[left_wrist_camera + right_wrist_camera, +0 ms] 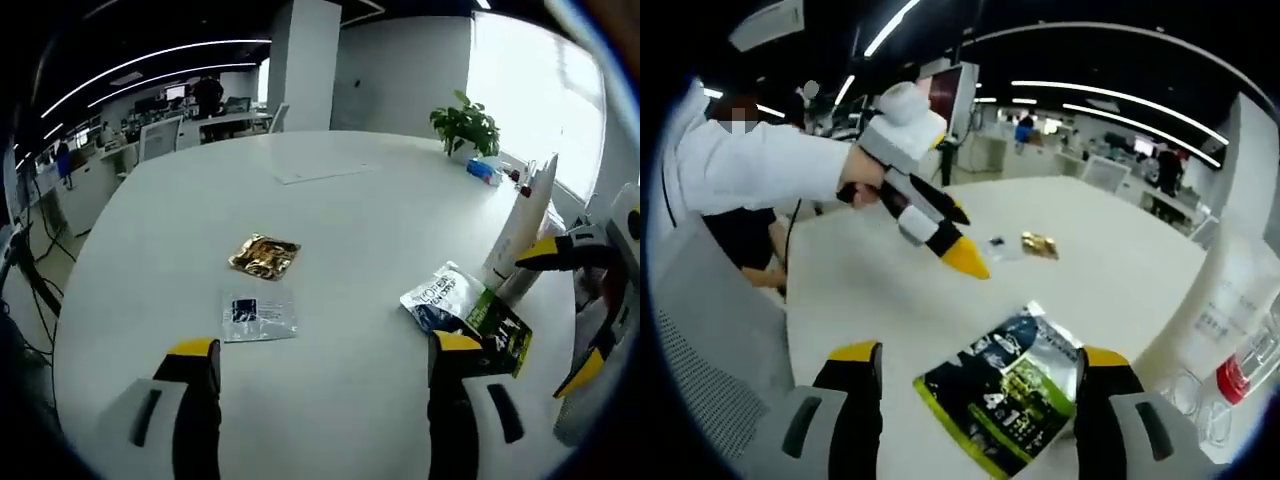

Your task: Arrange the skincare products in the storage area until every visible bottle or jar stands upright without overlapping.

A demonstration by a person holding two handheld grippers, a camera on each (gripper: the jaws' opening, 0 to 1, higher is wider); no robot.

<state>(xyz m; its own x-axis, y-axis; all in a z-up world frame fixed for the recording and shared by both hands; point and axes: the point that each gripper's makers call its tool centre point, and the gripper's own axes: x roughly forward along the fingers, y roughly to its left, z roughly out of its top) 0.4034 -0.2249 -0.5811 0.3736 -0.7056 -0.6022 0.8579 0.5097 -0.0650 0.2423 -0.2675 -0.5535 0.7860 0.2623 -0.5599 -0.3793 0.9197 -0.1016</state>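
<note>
Both grippers, left gripper (pixel 325 365) and right gripper (pixel 978 370), spread wide, gripping nothing. White round table (pixel 330 230): four flat sachets — one gold foil (pixel 264 256), one clear-blue (pixel 258 315), one white-blue (pixel 441 295), one green-black (pixel 1010 395); one tall white tube (pixel 522 225) upright.

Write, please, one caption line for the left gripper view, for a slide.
Open left gripper above a white table with a gold sachet, a clear sachet, two pouches and a white tube.

Surface: white round table (pixel 330 250)
Middle: gold foil sachet (pixel 264 256), clear sachet (pixel 258 315) just beside it
Right side: green-black pouch (pixel 470 310) lying flat (overlapping a second packet), white tube (pixel 522 225) upright
Far edge: potted plant (pixel 465 128)
</note>
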